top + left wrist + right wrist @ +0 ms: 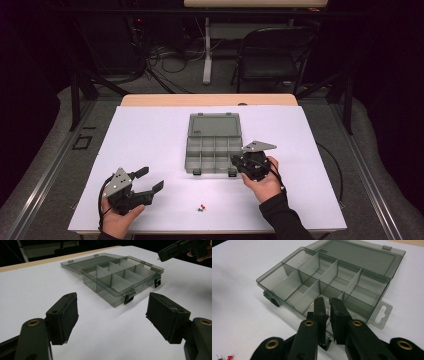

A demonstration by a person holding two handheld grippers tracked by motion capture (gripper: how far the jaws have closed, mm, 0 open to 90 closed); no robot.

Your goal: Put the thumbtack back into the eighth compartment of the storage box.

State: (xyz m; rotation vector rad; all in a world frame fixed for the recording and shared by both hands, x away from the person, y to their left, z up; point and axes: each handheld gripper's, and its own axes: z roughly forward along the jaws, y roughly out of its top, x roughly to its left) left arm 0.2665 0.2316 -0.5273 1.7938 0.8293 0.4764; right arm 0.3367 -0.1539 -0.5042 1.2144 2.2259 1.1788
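Pushpins [201, 208] beside right gripper [243, 165]

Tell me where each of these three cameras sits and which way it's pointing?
High view: above the person's side of the table, looking forward and down at the open organizer box, both hands, the left gripper and right gripper.
Left gripper view: rides the left gripper, between its wide-open jaws, toward the box; the other gripper shows at top right.
Right gripper view: rides the right gripper, jaws nearly together over the box's near edge.
Shared: the box; high and right gripper views share the pushpins.
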